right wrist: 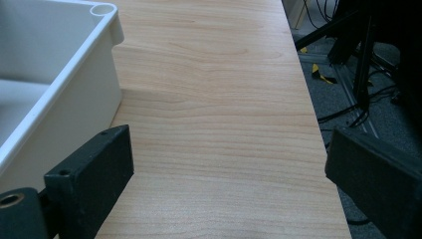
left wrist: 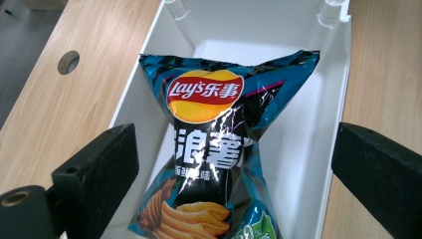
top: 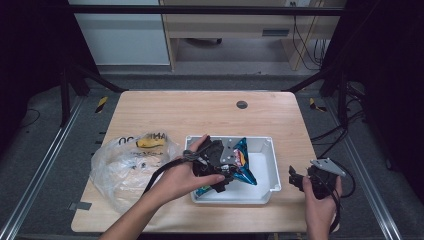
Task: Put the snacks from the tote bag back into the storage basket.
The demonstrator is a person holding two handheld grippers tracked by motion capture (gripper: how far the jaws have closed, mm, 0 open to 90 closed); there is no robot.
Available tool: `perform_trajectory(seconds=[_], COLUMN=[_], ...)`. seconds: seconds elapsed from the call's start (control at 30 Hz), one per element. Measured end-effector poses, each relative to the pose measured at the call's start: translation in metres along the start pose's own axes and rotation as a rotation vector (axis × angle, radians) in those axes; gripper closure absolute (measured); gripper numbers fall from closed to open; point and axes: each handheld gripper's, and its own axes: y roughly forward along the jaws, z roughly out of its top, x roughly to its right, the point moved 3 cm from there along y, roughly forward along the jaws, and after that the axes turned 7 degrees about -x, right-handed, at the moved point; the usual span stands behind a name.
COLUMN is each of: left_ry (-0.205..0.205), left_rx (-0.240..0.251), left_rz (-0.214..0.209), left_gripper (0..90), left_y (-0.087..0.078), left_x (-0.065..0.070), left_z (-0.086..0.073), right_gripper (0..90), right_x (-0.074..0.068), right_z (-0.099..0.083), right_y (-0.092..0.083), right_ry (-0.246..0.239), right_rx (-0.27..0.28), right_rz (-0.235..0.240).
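A blue and black Lay's chip bag [top: 245, 161] [left wrist: 219, 134] lies in the white bin [top: 272, 167] [left wrist: 331, 114] at the table's front middle. My left gripper [top: 231, 167] [left wrist: 234, 169] hangs over the bin's left part. Its jaws stand wide open on either side of the bag's pinched waist, with a gap between each jaw and the bag. My right gripper [top: 296, 179] [right wrist: 229, 169] is open over bare table just right of the bin [right wrist: 59, 89], with nothing between its jaws.
A crumpled clear plastic bag [top: 125, 167] holding a yellow item [top: 150, 142] lies on the table's left front. A round cable hole [top: 242, 104] [left wrist: 68, 61] sits at the back middle. The table's right edge [right wrist: 318, 149] runs close beside the right gripper.
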Motion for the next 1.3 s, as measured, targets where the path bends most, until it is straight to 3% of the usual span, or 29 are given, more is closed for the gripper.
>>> perform_trajectory(seconds=[0.27,0.6,0.73,0.9,1.03,1.3], left_ry=[-0.010,-0.075,-0.083,-0.093,-0.127,-0.164], left_rx=[0.017,0.063,0.062,0.072,0.101,0.107], left_rz=[0.004,0.032,0.042,0.086,0.096,0.117], left_gripper=[4.4,4.5,4.5,4.5,4.6,4.5], left_y=[-0.005,-0.016,-0.022,-0.033,-0.043,-0.058], left_x=[0.002,0.002,0.002,0.000,-0.002,-0.005], left_z=[-0.001,-0.007,-0.013,-0.020,-0.029,-0.053], right_gripper=[5.5,5.4,5.4,5.5,5.4,5.5], right_x=[-0.001,0.001,0.000,-0.001,0.000,0.000], right_z=[0.001,0.000,0.000,0.000,0.001,0.001], right_y=[0.000,-0.001,-0.001,-0.001,-0.001,-0.002], right_ry=[-0.004,-0.001,-0.006,-0.004,-0.006,-0.007], right_rx=[0.002,0.003,0.002,0.001,0.012,0.011], right_rz=[0.002,-0.001,-0.001,-0.002,-0.004,-0.008])
